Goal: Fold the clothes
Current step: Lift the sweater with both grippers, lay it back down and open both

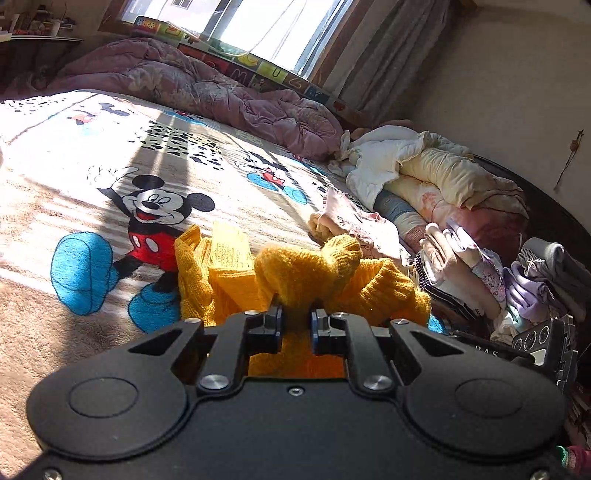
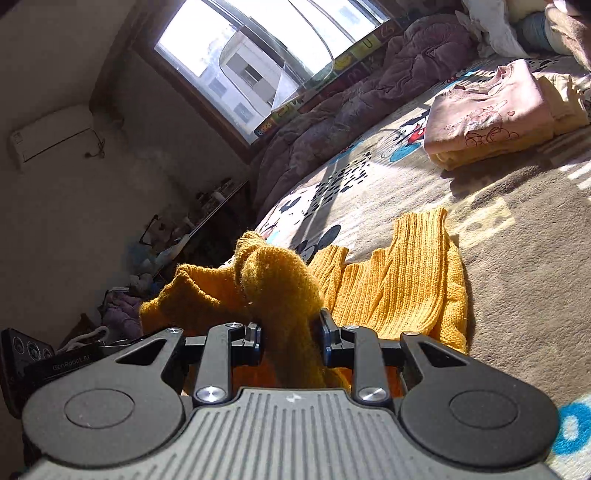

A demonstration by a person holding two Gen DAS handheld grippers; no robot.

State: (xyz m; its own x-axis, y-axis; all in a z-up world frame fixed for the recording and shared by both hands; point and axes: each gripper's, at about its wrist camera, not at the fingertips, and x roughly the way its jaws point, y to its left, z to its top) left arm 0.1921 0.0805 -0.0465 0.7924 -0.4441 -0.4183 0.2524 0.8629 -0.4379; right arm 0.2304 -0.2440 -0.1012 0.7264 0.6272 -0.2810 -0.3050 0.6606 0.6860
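Sweater [image 2: 399, 291] yellow knit, pinched by both grippers' fingers: left gripper [image 1: 295, 325]; right gripper [image 2: 291, 338]; "GenRobot.AI" label [image 2: 72, 366].

Sunlit window [image 1: 236, 22], grey curtain [image 1: 388, 48] — cartoon bedspread [image 1: 74, 155], wall air conditioner [image 2: 51, 133]

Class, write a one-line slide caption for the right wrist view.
Right gripper pinches a yellow knit sweater above the Mickey blanket.
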